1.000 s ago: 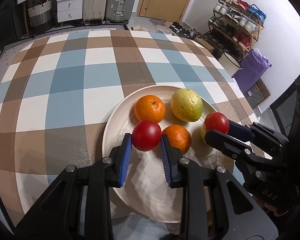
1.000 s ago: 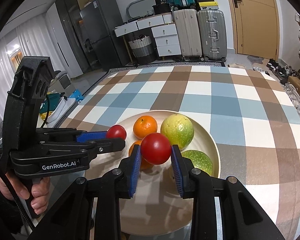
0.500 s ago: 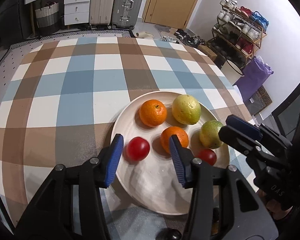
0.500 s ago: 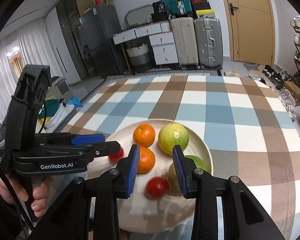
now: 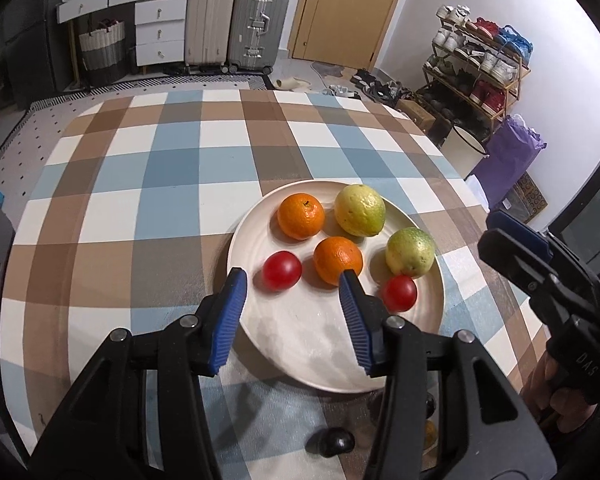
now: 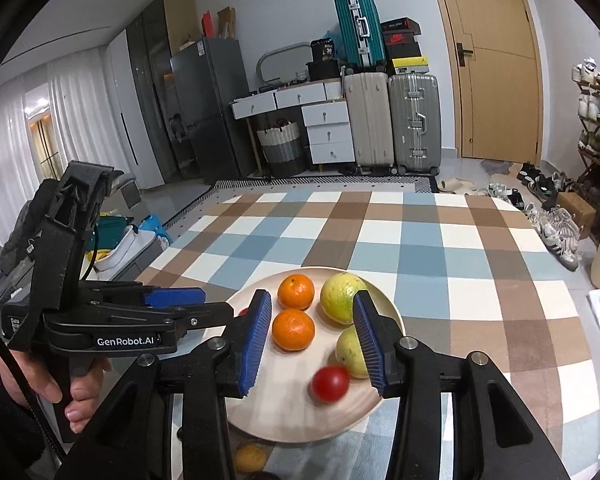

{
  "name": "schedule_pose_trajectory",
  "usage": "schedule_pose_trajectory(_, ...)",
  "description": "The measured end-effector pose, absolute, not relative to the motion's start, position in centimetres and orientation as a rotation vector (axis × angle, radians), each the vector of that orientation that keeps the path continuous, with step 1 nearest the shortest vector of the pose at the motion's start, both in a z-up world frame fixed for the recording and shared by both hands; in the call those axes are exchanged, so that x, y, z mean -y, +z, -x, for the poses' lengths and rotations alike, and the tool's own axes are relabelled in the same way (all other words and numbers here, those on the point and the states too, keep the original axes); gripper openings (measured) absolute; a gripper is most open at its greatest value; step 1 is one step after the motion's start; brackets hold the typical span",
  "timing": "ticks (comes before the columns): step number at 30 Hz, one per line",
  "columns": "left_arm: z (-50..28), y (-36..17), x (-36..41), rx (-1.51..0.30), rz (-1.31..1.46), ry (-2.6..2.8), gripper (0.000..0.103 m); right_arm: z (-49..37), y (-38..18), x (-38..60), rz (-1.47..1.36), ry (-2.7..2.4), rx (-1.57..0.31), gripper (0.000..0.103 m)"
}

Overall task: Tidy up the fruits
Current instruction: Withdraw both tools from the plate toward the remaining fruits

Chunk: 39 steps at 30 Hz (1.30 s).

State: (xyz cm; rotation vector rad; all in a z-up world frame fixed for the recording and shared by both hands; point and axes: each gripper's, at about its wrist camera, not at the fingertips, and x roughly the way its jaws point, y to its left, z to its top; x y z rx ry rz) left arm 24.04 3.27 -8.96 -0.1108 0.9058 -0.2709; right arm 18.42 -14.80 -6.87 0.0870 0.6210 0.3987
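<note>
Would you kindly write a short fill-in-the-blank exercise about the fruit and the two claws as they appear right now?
1. The plate holds ___ pieces of fruit in all.
2. Both the left claw and the right claw are ___ and grip nothing.
3. The two red tomatoes lie on the side of the plate ___ to the claws.
4. The tablecloth has a ___ pattern.

Missing words: six; open; nearest; checked

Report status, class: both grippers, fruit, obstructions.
Left gripper open, empty. Right gripper open, empty. Six fruits on plate, including two tomatoes. Nothing blocking the plate.
</note>
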Motion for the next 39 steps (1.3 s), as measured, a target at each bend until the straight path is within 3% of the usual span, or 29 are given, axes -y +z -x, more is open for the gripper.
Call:
schedule_pose_trajectory(12,-20.3,-8.0,-2.7,-0.855,0.069,-0.224,0.047,-15.4,-6.5,14.9,-0.09,0.412,-0.597,0.044)
schedule_pose_trajectory(24,-16.0,-6.1,-2.6,-0.778,0.05,-0.162,0.076,-12.5,-6.4,15.0,-0.121,0.431,-0.6,0.044)
schedule_pose_trajectory(31,-13.0,-5.5,-2.6,-0.751,0.048,-0.133,0.082,-9.8,-6.4,14.6,-0.107,0.437,-0.596,0.05)
schedule_pose_trajectory(35,-11.7,-5.6,-2.7,-0.754,0.05,-0.117,0.087,-8.5,-6.4,14.8,-0.118,0.429,-0.592,0.064)
schedule_pose_trajectory(39,-10.4,-6.1,-3.0,-0.757,0.073,-0.11,0.09,-7.2,-6.6,15.0,-0.118,0.424,-0.586,0.065)
